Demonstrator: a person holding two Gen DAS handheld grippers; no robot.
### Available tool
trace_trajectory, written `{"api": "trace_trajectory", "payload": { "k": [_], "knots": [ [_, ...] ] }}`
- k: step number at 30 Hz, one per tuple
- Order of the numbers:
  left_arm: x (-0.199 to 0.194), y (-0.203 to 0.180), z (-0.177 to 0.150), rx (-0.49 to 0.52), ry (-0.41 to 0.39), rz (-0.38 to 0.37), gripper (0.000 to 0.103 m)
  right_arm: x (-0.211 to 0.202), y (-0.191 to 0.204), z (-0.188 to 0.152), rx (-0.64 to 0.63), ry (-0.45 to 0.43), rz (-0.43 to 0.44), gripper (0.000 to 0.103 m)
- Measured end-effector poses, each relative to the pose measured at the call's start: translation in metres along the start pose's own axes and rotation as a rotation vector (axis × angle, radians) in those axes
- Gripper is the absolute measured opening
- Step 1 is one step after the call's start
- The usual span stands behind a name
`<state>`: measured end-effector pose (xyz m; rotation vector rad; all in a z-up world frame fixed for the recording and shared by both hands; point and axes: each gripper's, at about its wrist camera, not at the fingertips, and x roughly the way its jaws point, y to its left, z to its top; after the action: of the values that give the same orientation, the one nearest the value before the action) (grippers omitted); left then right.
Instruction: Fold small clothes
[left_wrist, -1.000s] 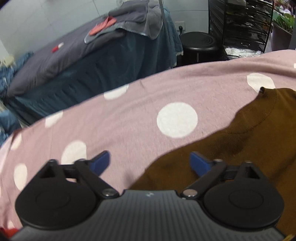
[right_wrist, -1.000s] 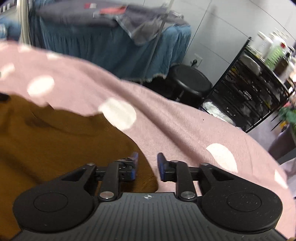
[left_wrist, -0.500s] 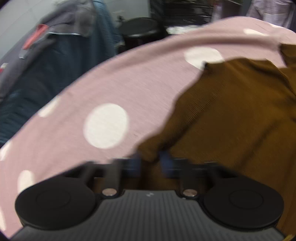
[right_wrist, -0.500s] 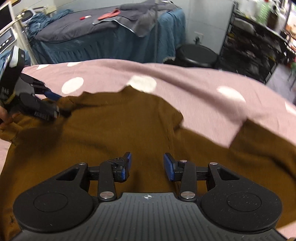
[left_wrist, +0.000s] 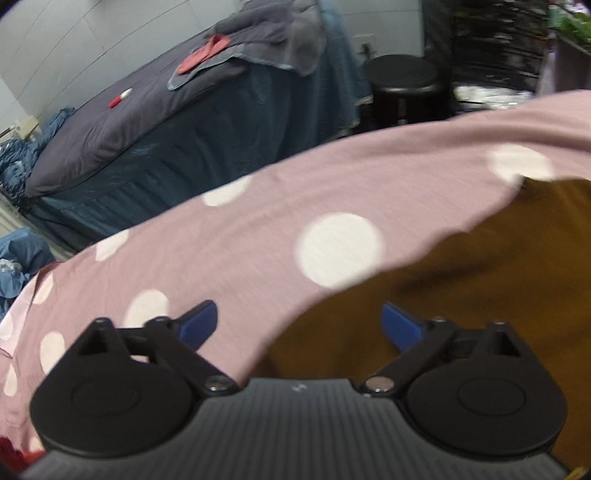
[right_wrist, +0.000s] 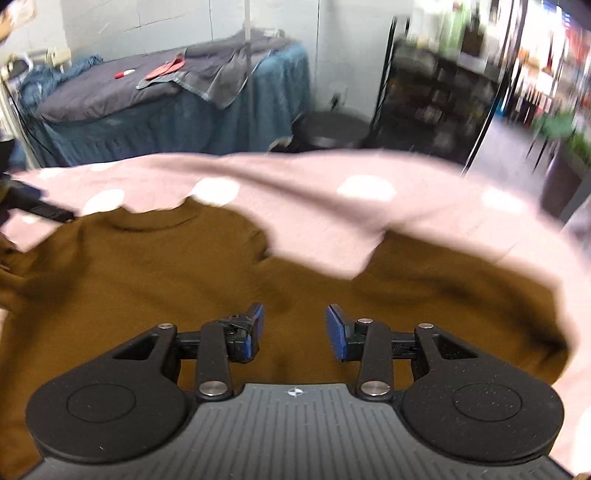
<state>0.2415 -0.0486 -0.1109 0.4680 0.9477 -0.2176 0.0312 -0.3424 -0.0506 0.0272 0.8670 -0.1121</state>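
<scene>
Nearest in the left wrist view, the left tongs (left_wrist: 300, 325) are opening, their blue pads spread wide with nothing pinched between them, poised over the edge where the brown knit sweater (left_wrist: 480, 288) meets the pink polka-dot sheet (left_wrist: 240, 251). In the right wrist view the right tongs (right_wrist: 293, 326) stand partly apart and grip nothing; brown knit lies beneath the gap, and whether the pads brush the fabric is hard to judge through the blur. The sweater lies spread flat on the sheet, its round neckline at the far side and one sleeve reaching out toward the right of that view, with a wedge of pink sheet showing between sleeve and body. At the left edge of the right wrist view a dark part of the other tool pokes in beside the sweater's shoulder. The sheet covers a soft rounded surface, likely a bed, which fills the middle of both views. Beyond it stands another bed (left_wrist: 155, 140) with a grey cover over a blue valance; a grey blanket (left_wrist: 273, 33) lies rumpled on top, with a red cloth (left_wrist: 203, 53) and a small red-and-white object (left_wrist: 120, 98). Right of that bed is a round black stool (left_wrist: 402, 77), and further right a black wire rack (right_wrist: 439, 85) of goods, smeared by motion.
</scene>
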Motion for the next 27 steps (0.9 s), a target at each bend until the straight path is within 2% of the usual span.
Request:
{"api": "trace_trajectory", "payload": {
  "k": [3, 7, 9, 12, 13, 15, 18, 19, 20, 21, 23, 27],
  "knots": [
    [-0.036, -0.032, -0.03, 0.038, -0.008, -0.075, 0.101, 0.008, -0.025, 0.014, -0.062, -0.013, -0.125, 0.072],
    [-0.074, -0.078, -0.081, 0.111, 0.016, -0.123, 0.102, 0.027, -0.061, 0.032, -0.141, 0.023, -0.213, 0.074],
    [-0.086, -0.095, -0.104, 0.118, 0.052, -0.148, 0.103, 0.034, -0.072, 0.036, -0.177, 0.049, -0.201, 0.076],
    [-0.101, -0.112, -0.129, 0.103, 0.096, -0.174, 0.103, 0.042, -0.073, 0.031, -0.266, 0.08, -0.114, 0.076],
    [-0.105, -0.115, -0.133, 0.096, 0.102, -0.173, 0.103, 0.047, -0.072, 0.028, -0.305, 0.094, -0.113, 0.076],
    [-0.113, -0.12, -0.141, 0.087, 0.11, -0.174, 0.103, 0.055, -0.067, 0.024, -0.364, 0.107, -0.177, 0.077],
    [-0.118, -0.117, -0.139, 0.063, 0.122, -0.181, 0.103, 0.059, -0.071, 0.023, -0.35, 0.098, -0.186, 0.078],
    [-0.118, -0.114, -0.137, 0.056, 0.118, -0.182, 0.103, 0.059, -0.072, 0.023, -0.347, 0.099, -0.179, 0.073],
    [-0.12, -0.111, -0.135, 0.048, 0.114, -0.179, 0.103, 0.057, -0.074, 0.023, -0.346, 0.097, -0.171, 0.034],
    [-0.122, -0.109, -0.135, 0.04, 0.114, -0.176, 0.103, 0.054, -0.077, 0.023, -0.333, 0.093, -0.162, 0.018],
    [-0.122, -0.103, -0.133, 0.026, 0.118, -0.173, 0.103, 0.041, -0.087, 0.026, -0.253, 0.071, -0.15, 0.014],
    [-0.125, -0.094, -0.13, -0.008, 0.119, -0.166, 0.103, -0.005, -0.138, 0.044, 0.041, -0.065, -0.223, 0.014]
  ]
}}
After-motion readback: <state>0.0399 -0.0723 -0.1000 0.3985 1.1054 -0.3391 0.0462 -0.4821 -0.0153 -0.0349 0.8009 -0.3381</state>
